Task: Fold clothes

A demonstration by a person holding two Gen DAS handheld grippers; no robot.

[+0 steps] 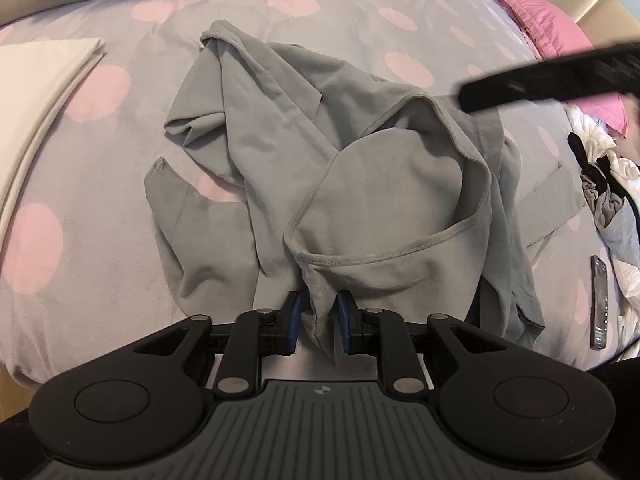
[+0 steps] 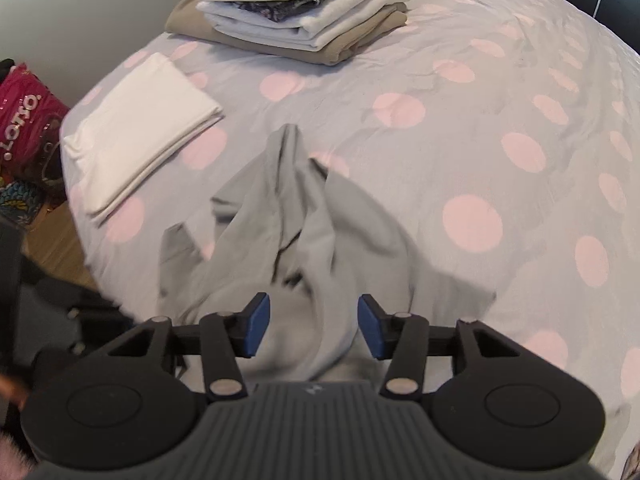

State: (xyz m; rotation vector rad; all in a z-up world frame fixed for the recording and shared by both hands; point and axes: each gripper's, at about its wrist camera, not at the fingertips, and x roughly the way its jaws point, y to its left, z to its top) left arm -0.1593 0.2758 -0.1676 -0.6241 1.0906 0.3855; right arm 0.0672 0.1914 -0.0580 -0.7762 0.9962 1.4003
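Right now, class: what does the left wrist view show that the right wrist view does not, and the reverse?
Only the left wrist view shows the pink pillow, a phone, and the left gripper with a bunch of the grey garment between its pads. Only the right wrist view shows the red bag, the full stack of folded clothes, and the right gripper, open. Both show the grey garment, the folded white cloth and the dotted bedspread.

My right hand-held gripper (image 2: 314, 326) hangs with its blue pads apart over the crumpled grey garment (image 2: 288, 240), a fold lying between them untouched. At ten o'clock lies a folded white cloth (image 2: 140, 128); at twelve, a stack of folded clothes (image 2: 296, 8) on the polka-dot bed (image 2: 500, 140).
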